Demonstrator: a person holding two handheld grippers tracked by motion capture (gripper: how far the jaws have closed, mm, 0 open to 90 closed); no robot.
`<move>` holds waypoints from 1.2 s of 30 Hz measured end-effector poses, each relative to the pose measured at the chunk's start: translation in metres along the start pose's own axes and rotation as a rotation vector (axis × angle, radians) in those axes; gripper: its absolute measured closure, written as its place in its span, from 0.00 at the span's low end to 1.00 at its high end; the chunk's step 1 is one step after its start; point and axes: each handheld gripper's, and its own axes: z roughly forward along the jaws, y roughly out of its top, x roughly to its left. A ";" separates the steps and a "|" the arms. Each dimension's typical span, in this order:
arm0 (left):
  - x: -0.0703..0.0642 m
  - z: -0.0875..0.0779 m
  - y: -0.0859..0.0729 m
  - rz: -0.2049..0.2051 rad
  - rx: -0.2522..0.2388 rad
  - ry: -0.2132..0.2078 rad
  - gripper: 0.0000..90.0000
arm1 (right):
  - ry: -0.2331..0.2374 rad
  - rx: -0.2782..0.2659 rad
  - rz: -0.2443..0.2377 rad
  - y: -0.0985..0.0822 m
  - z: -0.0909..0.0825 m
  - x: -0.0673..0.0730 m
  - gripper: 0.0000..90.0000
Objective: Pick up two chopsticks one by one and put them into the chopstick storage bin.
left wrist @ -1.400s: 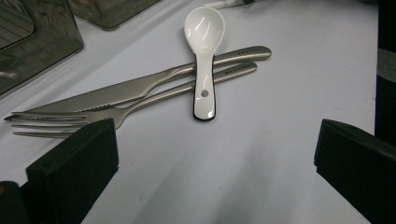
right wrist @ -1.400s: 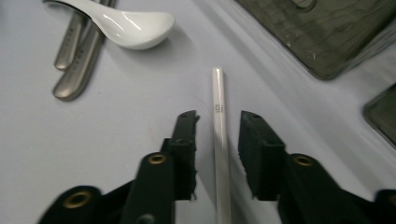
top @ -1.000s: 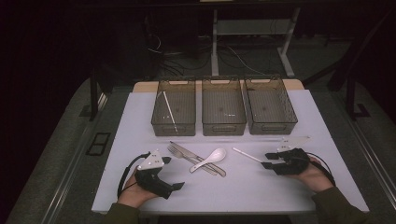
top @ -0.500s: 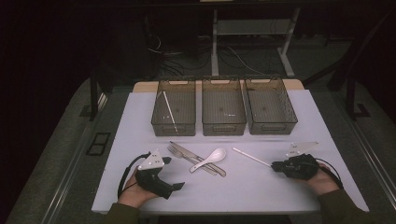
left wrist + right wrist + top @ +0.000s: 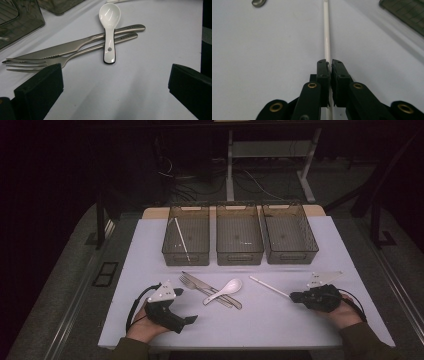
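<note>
Clenched on the white stick (image 5: 326,37), your right gripper (image 5: 329,62) has just been closing, and its jaws now pinch the stick's near end with the rod between the pads. Lift straight up and keep the wrist level, so the free length does not swing or drag on the table (image 5: 262,62). Its long axis runs away from the jaws, up the middle of the right gripper view; from the high view the stick (image 5: 270,286) lies flat, pointing from your right gripper (image 5: 295,296) toward the spoon (image 5: 226,290) and the trays (image 5: 240,235). Your left gripper (image 5: 186,321) rests released, jaws wide apart, short of the fork (image 5: 37,62) and knife (image 5: 75,46). Farther off, the left tray (image 5: 186,251) seems to hold a similar stick (image 5: 179,237), though the dim view leaves that uncertain.
</note>
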 end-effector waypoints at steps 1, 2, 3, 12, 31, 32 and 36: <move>0.000 0.000 0.000 0.003 0.001 -0.001 0.00 | 0.000 -0.012 0.006 0.000 -0.002 -0.001 0.95; 0.000 0.000 0.000 0.003 0.000 -0.002 0.00 | 0.005 -0.022 0.012 0.001 -0.004 -0.001 0.95; 0.000 0.000 0.000 0.004 0.001 -0.001 0.00 | 0.004 -0.027 0.015 0.001 -0.006 -0.002 0.95; 0.000 0.000 0.000 0.001 0.001 0.001 0.00 | 0.017 -0.074 0.023 0.008 -0.015 0.001 0.95; 0.000 -0.001 0.001 -0.002 -0.004 0.005 0.00 | 0.023 -0.156 0.056 0.050 -0.020 0.001 0.95; 0.000 -0.001 0.001 -0.001 -0.004 0.005 0.00 | 0.026 -0.162 0.062 0.052 -0.021 0.001 0.95; 0.000 -0.001 0.001 -0.002 -0.005 0.005 0.00 | 0.027 -0.184 0.061 0.062 -0.020 0.000 0.95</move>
